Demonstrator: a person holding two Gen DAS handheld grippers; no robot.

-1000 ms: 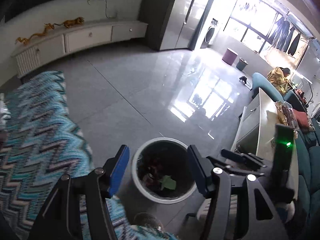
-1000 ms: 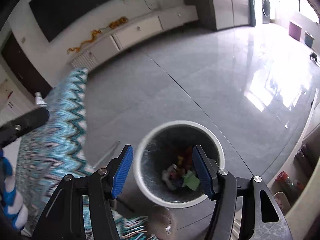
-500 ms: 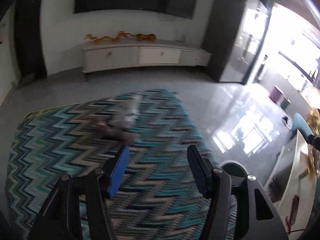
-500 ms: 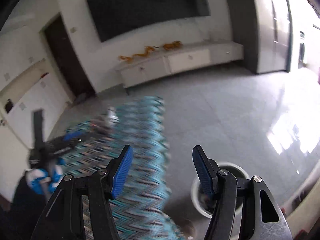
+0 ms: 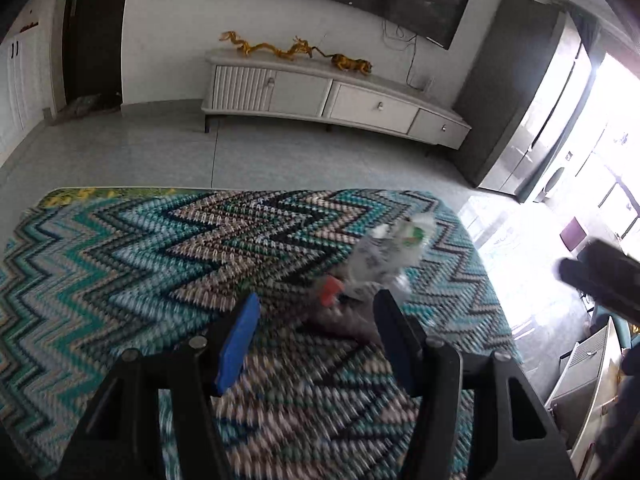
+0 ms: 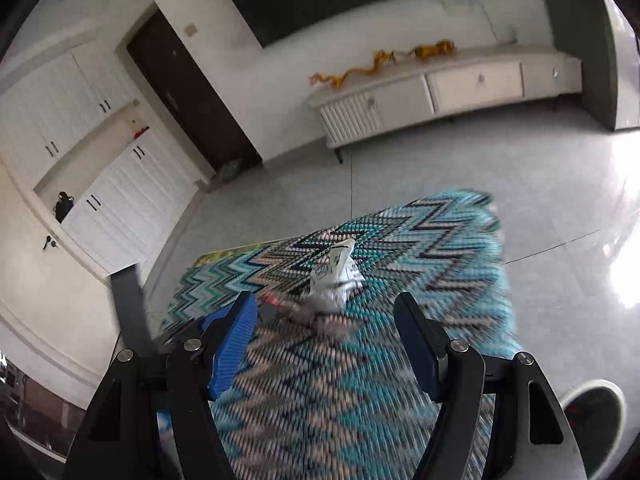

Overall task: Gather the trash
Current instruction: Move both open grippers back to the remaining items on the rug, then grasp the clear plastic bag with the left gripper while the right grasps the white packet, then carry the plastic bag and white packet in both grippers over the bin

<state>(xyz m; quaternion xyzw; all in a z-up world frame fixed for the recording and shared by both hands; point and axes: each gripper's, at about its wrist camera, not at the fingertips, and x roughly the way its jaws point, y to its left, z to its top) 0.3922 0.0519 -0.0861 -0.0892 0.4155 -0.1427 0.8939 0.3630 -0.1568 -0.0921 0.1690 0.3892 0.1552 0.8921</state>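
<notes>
While the left wrist view is smeared with motion blur near its lower edge, the left gripper (image 5: 314, 328) shows clearly enough: its two blue-padded black fingers stand wide apart with nothing between them, above a teal, grey and black zigzag-patterned woven rug (image 5: 140, 264). On that rug, just ahead of the right-hand finger, lies a crumpled white plastic wrapper with green print (image 5: 386, 256), and touching its near side is a small red-orange scrap (image 5: 330, 290) over some blurred dark litter. A long pale low cabinet with drawers (image 5: 332, 98) stands against the far wall, carrying a golden dragon ornament (image 5: 296, 50). At the right edge a dark blurred shape, apparently the other tool, juts in.

From the right wrist view, the right gripper (image 6: 324, 334) is likewise spread wide and empty, its fingers hanging over the same rug (image 6: 440, 240). The white wrapper (image 6: 334, 280) sits upright on the rug, ahead of the fingers and between their lines, with reddish bits (image 6: 276, 298) beside it on the left. A dark shoe with a pale sole (image 6: 596, 412) rests on the grey tiled floor (image 6: 460, 160) at lower right.
</notes>
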